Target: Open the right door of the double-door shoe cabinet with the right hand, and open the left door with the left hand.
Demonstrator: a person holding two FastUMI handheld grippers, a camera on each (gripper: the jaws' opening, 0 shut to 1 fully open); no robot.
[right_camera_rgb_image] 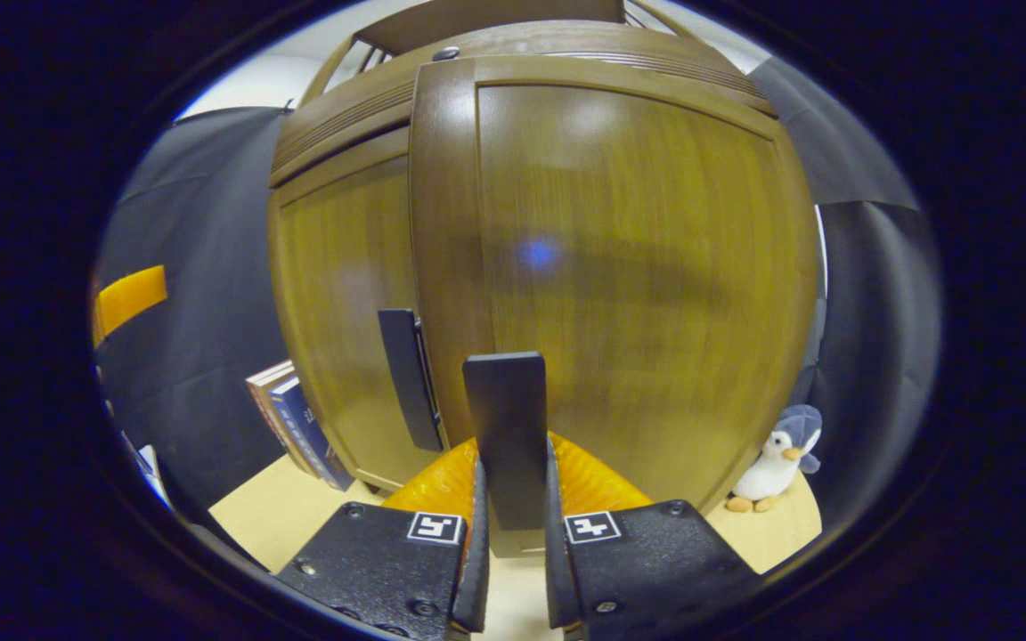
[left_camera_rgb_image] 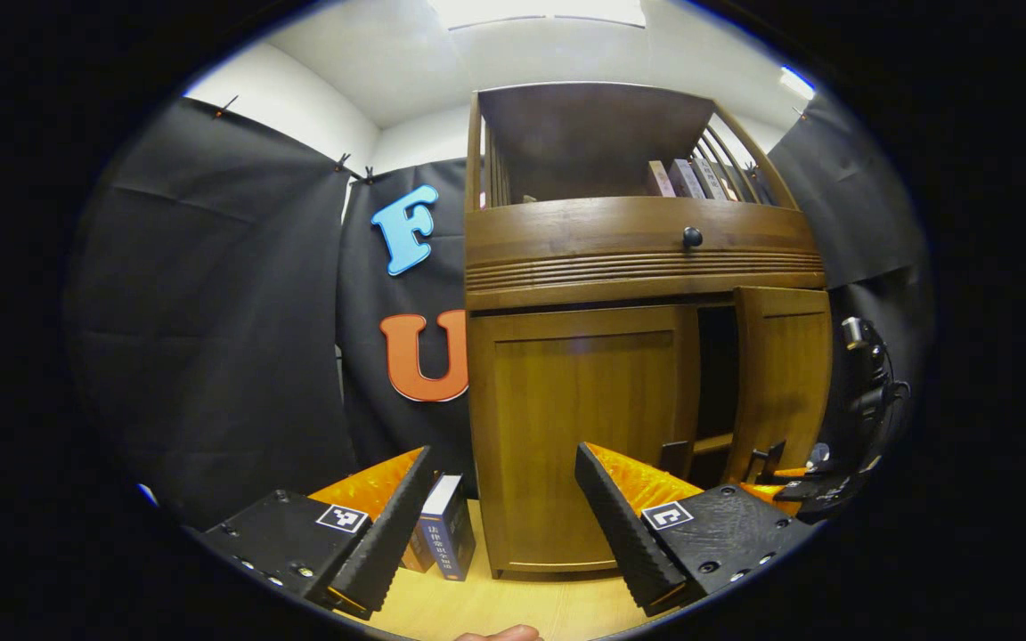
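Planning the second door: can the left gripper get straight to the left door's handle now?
Probably yes. The left gripper is open, facing the closed left door. Its handle looks unobstructed; the right door swings away.

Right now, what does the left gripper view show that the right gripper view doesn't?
Left gripper view: shelf books and the dark gap behind the ajar right door. Right gripper view: a plush penguin. Both: the right tool shut on that door's handle, the closed left door, the drawer knob, the standing books.
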